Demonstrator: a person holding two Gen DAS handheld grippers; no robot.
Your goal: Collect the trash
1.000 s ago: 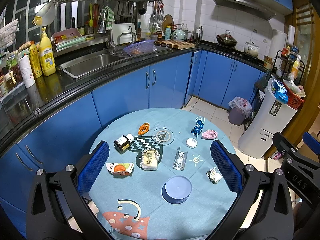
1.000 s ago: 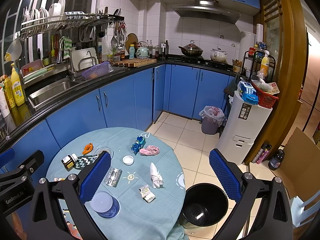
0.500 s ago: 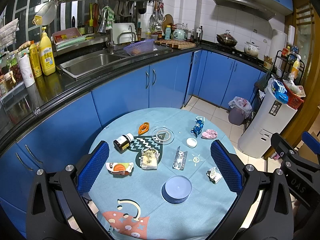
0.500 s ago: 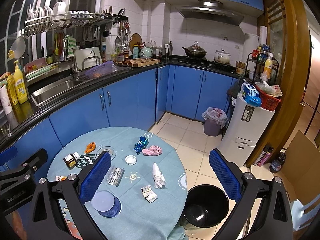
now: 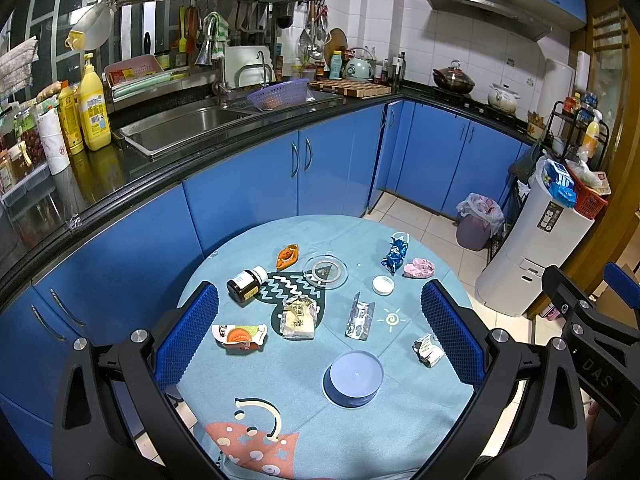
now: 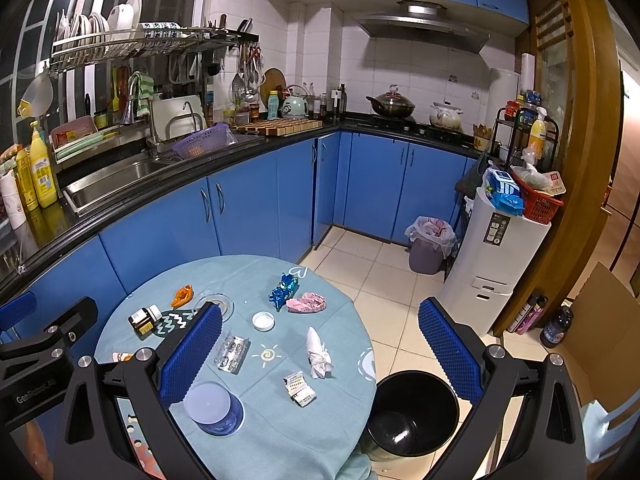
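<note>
A round table with a teal cloth holds scattered trash: a brown pill bottle, an orange wrapper, a yellowish packet, an orange-and-white wrapper, a blister pack, a blue foil wrapper, a pink wrapper, a crumpled tissue and a small folded packet. A black bin stands on the floor by the table's right edge. My left gripper and right gripper are both open and empty above the table.
A blue lidded tub, a white cap and a glass dish are also on the table. Blue cabinets and a counter with a sink lie behind. A white appliance and a bagged bin stand on the tiled floor.
The right gripper has risen slightly and drifted, so the table sits a little lower in its view. The left gripper has hardly moved. Both stay open.
</note>
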